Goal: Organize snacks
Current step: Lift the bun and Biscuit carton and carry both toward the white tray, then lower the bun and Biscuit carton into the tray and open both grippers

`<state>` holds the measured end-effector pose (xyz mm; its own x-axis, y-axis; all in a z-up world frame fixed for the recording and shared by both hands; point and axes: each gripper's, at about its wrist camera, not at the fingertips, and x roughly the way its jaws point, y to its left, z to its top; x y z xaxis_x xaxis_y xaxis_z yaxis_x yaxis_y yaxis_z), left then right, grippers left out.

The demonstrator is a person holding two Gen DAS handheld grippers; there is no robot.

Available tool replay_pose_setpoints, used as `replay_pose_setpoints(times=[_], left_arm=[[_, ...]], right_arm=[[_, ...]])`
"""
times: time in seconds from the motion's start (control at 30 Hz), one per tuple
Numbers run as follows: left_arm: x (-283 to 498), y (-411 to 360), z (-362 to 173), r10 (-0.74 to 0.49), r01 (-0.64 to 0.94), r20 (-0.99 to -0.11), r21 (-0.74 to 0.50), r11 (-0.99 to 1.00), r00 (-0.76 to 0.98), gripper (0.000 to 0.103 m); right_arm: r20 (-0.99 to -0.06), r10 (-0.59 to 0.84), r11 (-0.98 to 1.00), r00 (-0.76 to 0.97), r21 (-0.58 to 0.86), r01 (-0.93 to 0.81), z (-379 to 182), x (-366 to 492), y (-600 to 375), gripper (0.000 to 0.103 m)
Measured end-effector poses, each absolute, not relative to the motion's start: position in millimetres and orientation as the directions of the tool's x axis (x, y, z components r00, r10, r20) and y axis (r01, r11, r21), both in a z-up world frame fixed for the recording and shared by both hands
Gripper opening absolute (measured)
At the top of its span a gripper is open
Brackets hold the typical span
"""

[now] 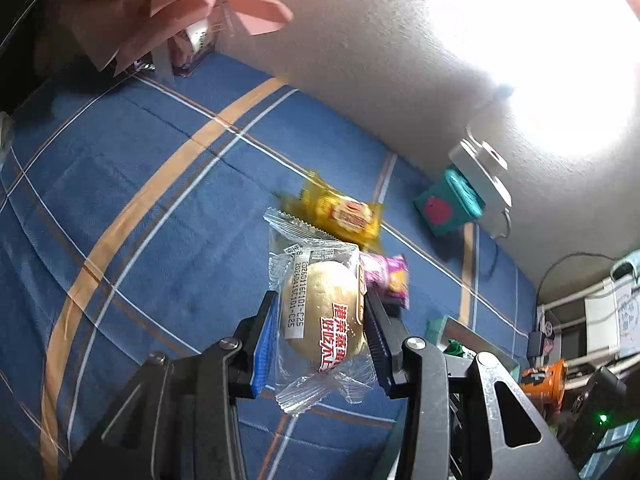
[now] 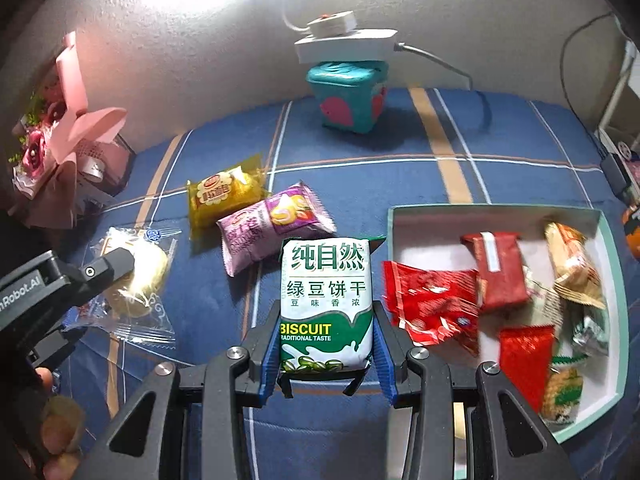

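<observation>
both grippers are pinching snacks above a blue checked cloth (image 2: pixel 352 148). left gripper (image 1: pixel 322 320) is clamping a bun (image 1: pixel 320 312) in a clear wrapper between its blue pads, the wrapper's ends sticking out past the fingers; in the right wrist view the same gripper (image 2: pixel 120 276) is showing at the left edge with the bun (image 2: pixel 140 276) in it, and fingers of a hand (image 2: pixel 56 432) are showing below. right gripper (image 2: pixel 326 344) is squeezing a green and white biscuit pack (image 2: pixel 326 304) by its lower half, the pack standing upright between the pads. a yellow packet (image 2: pixel 222 196) and a purple packet (image 2: pixel 272 222) are lying on the cloth, touching each other, just beyond the biscuit pack. a box (image 2: pixel 612 280) with a teal rim is sitting to the right, holding red packets (image 2: pixel 432 300) and some tan and green ones. a teal tin (image 2: pixel 348 96) is standing near the wall with a white power strip (image 2: pixel 344 42) on top. a pink bouquet (image 2: pixel 60 148) is lying at the far left.
</observation>
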<state>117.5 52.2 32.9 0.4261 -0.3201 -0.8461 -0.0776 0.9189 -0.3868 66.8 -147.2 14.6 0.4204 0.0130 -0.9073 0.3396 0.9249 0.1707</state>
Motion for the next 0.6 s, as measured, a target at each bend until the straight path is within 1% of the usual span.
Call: replay_pose_setpoints(times=[0.17, 0.4, 0.6], left_arm=[[96, 27, 38, -0.346, -0.019, -0.843, -0.388, 0.922, 0.412, 0.043], [66, -23, 38, -0.423, 0.119, -0.837, -0.408, 0.905, 0.348, 0.043], [51, -63, 41, -0.457, 0.215, -0.832, -0.406, 0.888, 0.314, 0.043]], right_arm=[[-0.912, -0.003, 0.908, 0.411, 0.170, 0.382, 16, 47, -165, 0.042], [-0.908, -0.043, 0.880, 0.417, 0.163, 0.446, 27, 22, -197, 0.042], [-0.906, -0.085, 0.850, 0.414, 0.151, 0.505, 38, -1, -234, 0.042]])
